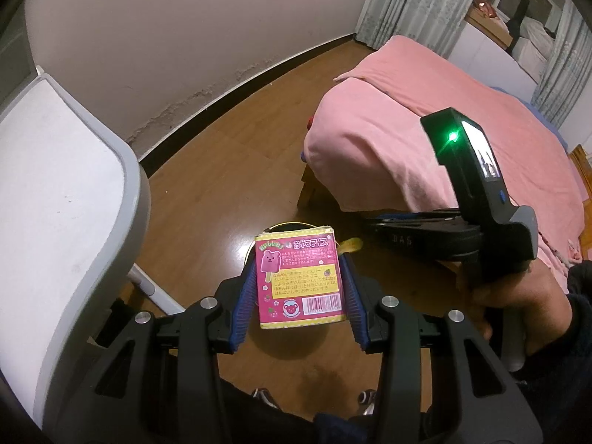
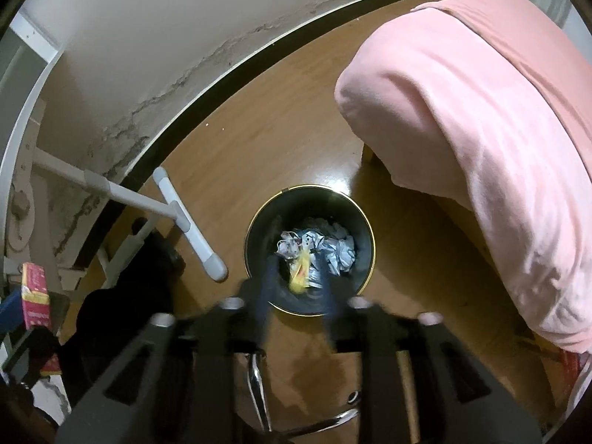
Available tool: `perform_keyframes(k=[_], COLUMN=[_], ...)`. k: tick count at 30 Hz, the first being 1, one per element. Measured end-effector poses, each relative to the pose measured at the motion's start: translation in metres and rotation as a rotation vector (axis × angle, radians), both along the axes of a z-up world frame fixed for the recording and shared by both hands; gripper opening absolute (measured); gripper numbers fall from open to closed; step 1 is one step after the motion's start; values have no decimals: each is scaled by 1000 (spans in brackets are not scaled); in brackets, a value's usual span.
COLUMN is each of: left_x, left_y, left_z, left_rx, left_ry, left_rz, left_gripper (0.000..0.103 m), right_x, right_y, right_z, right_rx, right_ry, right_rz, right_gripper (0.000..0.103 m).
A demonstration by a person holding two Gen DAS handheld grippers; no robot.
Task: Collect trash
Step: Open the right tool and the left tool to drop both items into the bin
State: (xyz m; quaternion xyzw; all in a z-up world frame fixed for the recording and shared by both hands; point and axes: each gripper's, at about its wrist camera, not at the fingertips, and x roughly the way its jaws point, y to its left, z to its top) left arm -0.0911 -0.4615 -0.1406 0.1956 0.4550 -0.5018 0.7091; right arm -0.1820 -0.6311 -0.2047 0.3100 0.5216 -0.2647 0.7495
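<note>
My left gripper [image 1: 299, 288] is shut on a pink snack box [image 1: 300, 277] with a bear ice-cream picture, held above the floor; the box also shows at the left edge of the right wrist view [image 2: 35, 294]. A black trash bin with a gold rim [image 2: 309, 248] stands on the wooden floor and holds crumpled paper [image 2: 338, 248]. My right gripper [image 2: 298, 273] hangs over the bin, blurred, with its fingers apart and a yellow wrapper [image 2: 300, 275] between them. In the left wrist view the right gripper [image 1: 364, 227] points left with the yellow wrapper [image 1: 349, 246] at its tip.
A bed with a pink blanket [image 2: 481, 118] fills the right side. A white desk top [image 1: 55, 203] is on the left, and its white leg bar [image 2: 185, 222] lies near the bin. A wall with a black skirting [image 2: 222, 85] runs behind.
</note>
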Motion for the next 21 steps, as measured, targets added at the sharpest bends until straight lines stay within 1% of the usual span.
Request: perform_keyframes(k=[1,2,5,10,13,15,18,19,20,21], left_x=[-1,-1,-3,-4,-4,-4,-5,-5,-4,-3], left_y=[-1,-1,-5,-9,-16,-22,-33,-36,-38,-40], left_z=[-1,-2,-6,-12,-16,-18,-20,-20,-20,-19], left_rx=[1,1,4,8,11,8,-6,-7,-14,-23], left_ry=[2,5,14,27,44,57,89,99,109,110], left_rz=[-1,-4,-15,-32,-42,-52,-64,-68,-66,-57], left_gripper=[43,43,43,43,43,43,44,49,60,66], right_x=[-1,-2,-4,-14,-20,-24,-32,-35,-39,-41], right_y=[-1,-1,-4,-16,-21,-23,-28,-30,-33,-35], right_z=[2,5,10,16,21,24,28,30,33,34], right_rx=[-10,-27,-32,-47,-65,-85,-106,-111,-122,-126], right_ry=[-7,-16,-33,-52,-68,-72,-86,-92,-102,-107], right_rz=[-7,-12,-34,-100,-141,-170,-220,-236,-259,-271], right_gripper=[64,65,65,70,72,75,75,75,75,75])
